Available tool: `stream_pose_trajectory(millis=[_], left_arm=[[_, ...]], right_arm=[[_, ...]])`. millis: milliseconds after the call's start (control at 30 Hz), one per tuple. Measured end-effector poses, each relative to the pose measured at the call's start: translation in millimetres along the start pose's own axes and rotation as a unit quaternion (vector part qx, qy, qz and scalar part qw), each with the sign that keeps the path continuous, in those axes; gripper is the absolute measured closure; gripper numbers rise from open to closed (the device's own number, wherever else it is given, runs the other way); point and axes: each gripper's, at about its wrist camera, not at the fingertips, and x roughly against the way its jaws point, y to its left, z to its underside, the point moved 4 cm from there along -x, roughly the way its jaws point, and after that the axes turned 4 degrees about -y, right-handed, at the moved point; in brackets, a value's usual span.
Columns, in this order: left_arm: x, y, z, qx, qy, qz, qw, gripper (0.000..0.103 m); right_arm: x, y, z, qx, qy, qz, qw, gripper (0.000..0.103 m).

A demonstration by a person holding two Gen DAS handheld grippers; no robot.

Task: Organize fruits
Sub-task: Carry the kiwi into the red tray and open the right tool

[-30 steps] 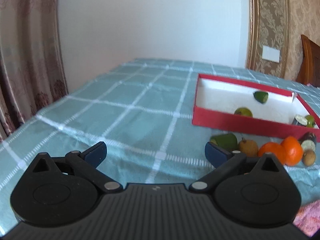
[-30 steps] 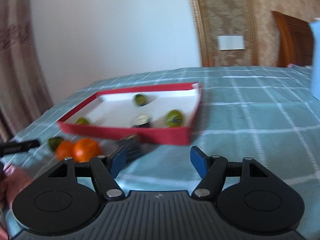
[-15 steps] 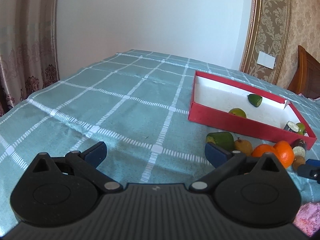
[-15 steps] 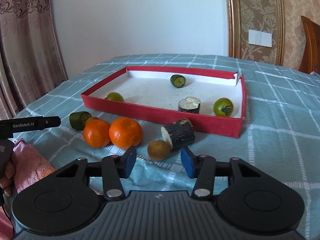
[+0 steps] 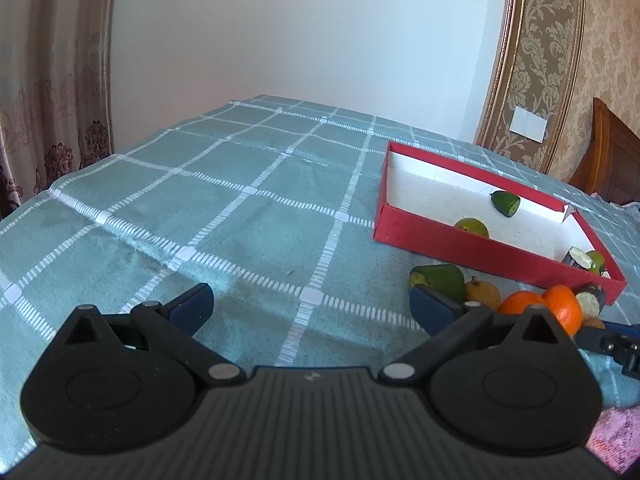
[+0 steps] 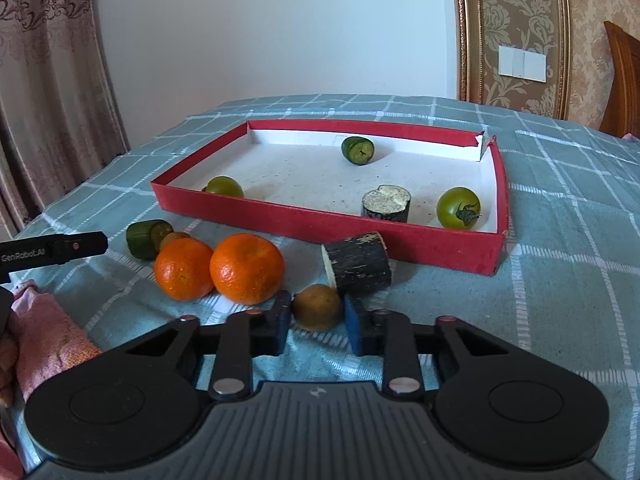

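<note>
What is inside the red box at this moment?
The red box holds four things: a green tomato, a dark cut stump piece, a green cut piece and a green fruit, whose lower part is hidden behind the near wall.

A home room, shown by patterned curtains (image 6: 44, 60), damask wallpaper (image 6: 516, 20), a wall switch (image 6: 522, 62), a wooden chair (image 5: 612, 152) and a checked tablecloth (image 5: 240, 200).

White lettering "GenRobot.AI" runs along the slim black bar of the left gripper (image 6: 52, 251), well off to the left of the right gripper's blue-padded fingers (image 6: 280, 320). Nothing else is readable.
</note>
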Motion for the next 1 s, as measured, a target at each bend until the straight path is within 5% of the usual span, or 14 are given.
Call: stream_pose_trajectory(millis=[367, 700, 1000], left_arm=[[-0.1, -1.4, 0.5, -0.001, 0.001, -0.005, 1.0000, 0.000], [0.0, -1.0, 1.0, -0.001, 0.001, -0.005, 1.0000, 0.000], [0.3, 0.0, 1.0, 0.001, 0.001, -0.004, 1.0000, 0.000]], right_arm=[[27.0, -4.1, -19.4, -0.001, -0.052, 0.004, 0.999, 0.077], [-10.5, -6.6, -79.1, 0.006, -0.082, 0.007, 0.997, 0.077], [-2.1, -41.0, -81.2, -0.064, -0.100, 0.013, 0.993, 0.076]])
